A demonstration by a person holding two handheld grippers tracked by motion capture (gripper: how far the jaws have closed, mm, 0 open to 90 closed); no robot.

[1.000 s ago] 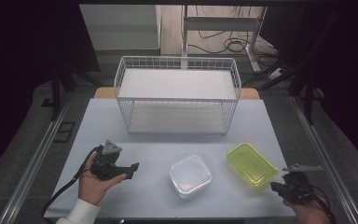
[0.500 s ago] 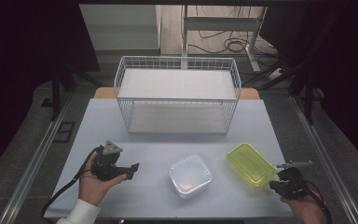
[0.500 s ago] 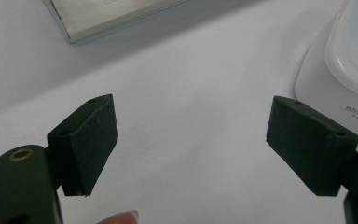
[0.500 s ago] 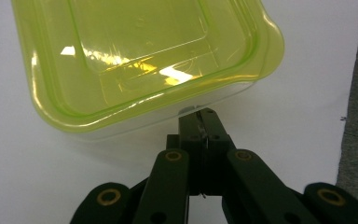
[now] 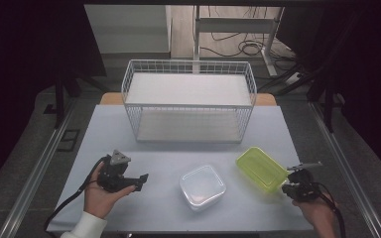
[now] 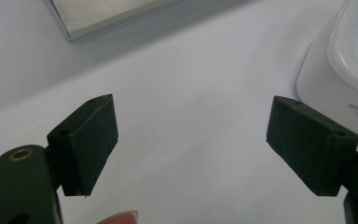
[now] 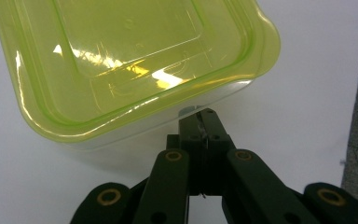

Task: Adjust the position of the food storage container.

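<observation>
Little has moved since the earlier frames: the right gripper has edged in toward the green container, and the left gripper sits about where it was.

High view: a pale table carries a white wire basket at the back, holding nothing. A clear lidded container sits front centre, and the green container lies just right of it, apart from it. The left hand holds the left gripper at front left, pointing right toward the clear container, well apart from it. The right hand holds the right gripper at the front right edge, its tip at the green container's near corner.

Left gripper view: both black pads stand wide apart, with bare table between them. The clear container's edge shows at upper right, beyond the right pad and not touching it. A metal strip crosses the top left. A fingertip pokes in at the bottom.

Right gripper view: the jaws are pressed together with no gap, holding nothing. The tips sit right at the green container's near rim; whether they touch it cannot be told. The container is translucent yellow-green, upright on the table, with nothing inside.
</observation>
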